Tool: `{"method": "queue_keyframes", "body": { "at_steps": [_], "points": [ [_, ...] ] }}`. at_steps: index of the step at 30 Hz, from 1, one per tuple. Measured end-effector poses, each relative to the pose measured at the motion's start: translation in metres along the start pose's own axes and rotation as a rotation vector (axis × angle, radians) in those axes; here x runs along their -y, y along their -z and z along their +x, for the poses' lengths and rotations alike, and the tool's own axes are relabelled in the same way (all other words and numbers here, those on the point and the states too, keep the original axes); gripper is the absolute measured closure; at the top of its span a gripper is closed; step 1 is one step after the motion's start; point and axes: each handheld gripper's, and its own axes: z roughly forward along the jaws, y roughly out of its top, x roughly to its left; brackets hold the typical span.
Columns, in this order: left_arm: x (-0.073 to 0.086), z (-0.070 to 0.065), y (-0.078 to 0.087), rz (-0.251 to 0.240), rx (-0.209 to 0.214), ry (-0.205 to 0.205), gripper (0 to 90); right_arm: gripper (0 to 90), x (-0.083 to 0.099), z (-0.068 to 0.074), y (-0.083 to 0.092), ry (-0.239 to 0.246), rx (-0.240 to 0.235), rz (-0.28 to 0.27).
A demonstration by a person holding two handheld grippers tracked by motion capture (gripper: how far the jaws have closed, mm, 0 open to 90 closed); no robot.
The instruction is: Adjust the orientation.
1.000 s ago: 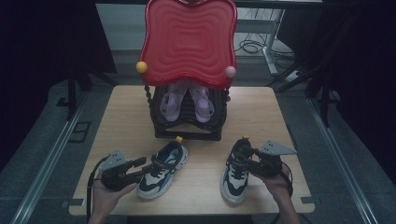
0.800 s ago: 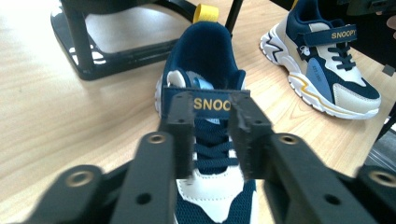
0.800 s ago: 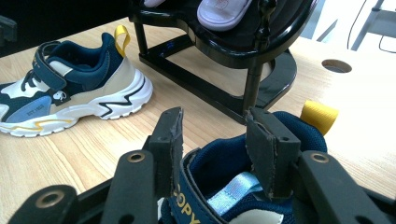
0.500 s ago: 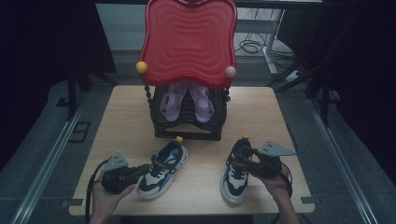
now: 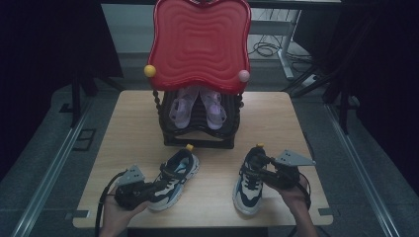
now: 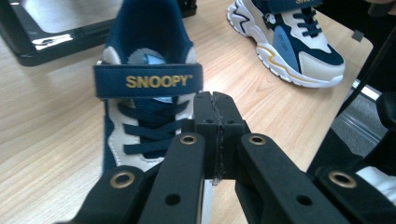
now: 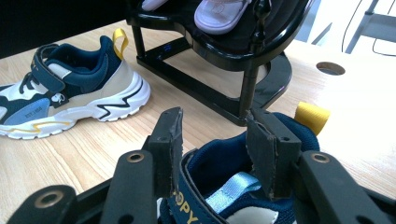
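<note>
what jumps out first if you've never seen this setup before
The big red wavy panel towering at the table's far edge, topping a black rack that holds pale purple sandals. Nearer the front edge lie two navy and white sneakers: the left sneaker has the shut left claw over its laces, and the right sneaker has the right claw straddling its collar.
</note>
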Motion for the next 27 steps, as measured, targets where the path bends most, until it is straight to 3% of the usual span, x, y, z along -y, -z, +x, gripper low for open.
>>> {"method": "queue_keyframes", "body": {
  "at_steps": [13,22,27],
  "points": [
    [0.003,-0.018,-0.028,0.087,0.052,-0.021,89.6,56.1,0.001,-0.001,0.002,-0.002,0.008,-0.001],
    [0.013,-0.02,-0.047,0.177,0.05,-0.013,89.5,56.2,0.001,0.0,0.002,0.013,0.029,-0.004],
    [0.014,-0.021,-0.051,0.192,0.05,-0.015,89.6,56.0,0.001,-0.001,0.001,0.012,0.03,0.0]
  ]
}}
